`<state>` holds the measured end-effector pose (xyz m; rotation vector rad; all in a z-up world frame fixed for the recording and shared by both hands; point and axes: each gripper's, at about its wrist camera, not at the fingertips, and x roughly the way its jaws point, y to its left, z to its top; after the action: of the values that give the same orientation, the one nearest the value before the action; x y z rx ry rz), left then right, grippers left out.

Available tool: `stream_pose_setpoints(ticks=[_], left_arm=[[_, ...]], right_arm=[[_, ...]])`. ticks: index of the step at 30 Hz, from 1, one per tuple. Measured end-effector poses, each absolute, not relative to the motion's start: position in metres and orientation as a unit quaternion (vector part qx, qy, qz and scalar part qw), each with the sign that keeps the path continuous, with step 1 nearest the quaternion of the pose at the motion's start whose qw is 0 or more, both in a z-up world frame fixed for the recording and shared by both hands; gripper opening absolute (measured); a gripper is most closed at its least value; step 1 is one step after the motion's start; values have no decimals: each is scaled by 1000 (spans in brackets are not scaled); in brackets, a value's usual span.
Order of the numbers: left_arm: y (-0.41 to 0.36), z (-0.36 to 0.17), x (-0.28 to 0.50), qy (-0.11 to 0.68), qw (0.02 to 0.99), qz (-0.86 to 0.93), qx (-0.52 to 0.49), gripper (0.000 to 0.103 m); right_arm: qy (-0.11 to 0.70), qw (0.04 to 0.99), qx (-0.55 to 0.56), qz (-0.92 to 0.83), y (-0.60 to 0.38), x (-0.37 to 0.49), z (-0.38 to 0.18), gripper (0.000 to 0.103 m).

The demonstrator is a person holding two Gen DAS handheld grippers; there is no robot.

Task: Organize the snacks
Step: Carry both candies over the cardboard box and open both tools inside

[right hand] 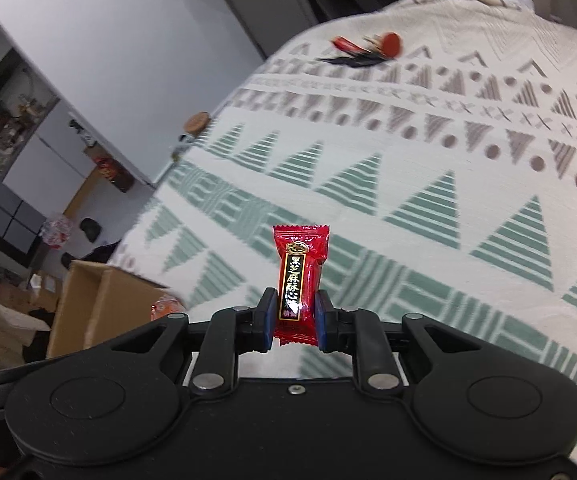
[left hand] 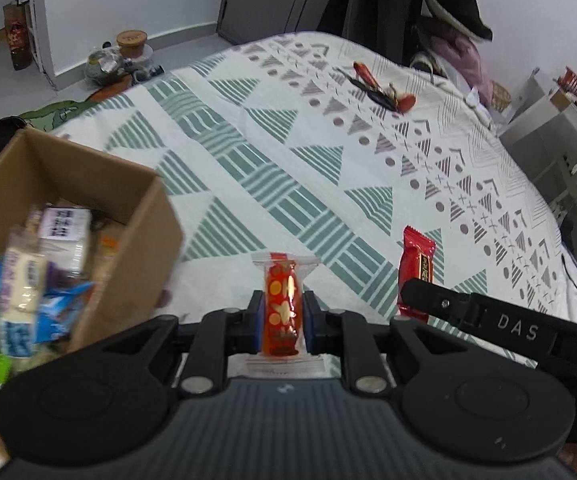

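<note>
My left gripper [left hand: 284, 322] is shut on an orange-red candy in a clear wrapper [left hand: 282, 308] and holds it above the patterned bedspread [left hand: 272, 152], just right of an open cardboard box [left hand: 88, 184] filled with several wrapped snacks. My right gripper [right hand: 296, 322] is shut on a red sesame candy packet [right hand: 298, 280] with black and gold lettering, held upright above the bedspread. That packet [left hand: 416, 272] and the right gripper's arm also show at the right of the left wrist view. The box [right hand: 100, 304] lies low left in the right wrist view.
A red and black bundle of small items [left hand: 384, 92] lies at the far side of the bed; it also shows in the right wrist view [right hand: 364, 50]. Jars and clutter [left hand: 124, 56] sit on the floor beyond. A grey shelf unit [left hand: 560, 140] stands at the right.
</note>
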<state>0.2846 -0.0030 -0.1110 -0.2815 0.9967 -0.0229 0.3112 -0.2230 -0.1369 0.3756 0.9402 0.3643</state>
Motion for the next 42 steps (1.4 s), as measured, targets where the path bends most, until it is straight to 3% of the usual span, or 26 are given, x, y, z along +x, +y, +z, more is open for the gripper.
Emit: stream_pose_setpoints(ticks=[23,31,37,39,40,41,42], left_arm=[[126,-50,232,428,884,44,-184,18],[173,-48,226,425,879,74,-204,16],[185,-54,222,439,872,77,-203,21],[188,-56,222,449,867,73,-205,29],[189,-57,222,450,865,72,-207,33],[190,-57,221,450,865,72,-209,41],[190,-56,219,449,866,73,-210,52]], right_arm=[[410,867,167,227,-116,279,-63,20],[414,862,160,246,-77,274,-57,20],[421,856,164,251,-56,277,-58,20],[414,855,175,258,-53,277,-56,25],[409,856,183,258,-54,278,-55,34],[410,856,188,254,-54,278,-55,54],[407,858,191,249,-56,278,-53,63]])
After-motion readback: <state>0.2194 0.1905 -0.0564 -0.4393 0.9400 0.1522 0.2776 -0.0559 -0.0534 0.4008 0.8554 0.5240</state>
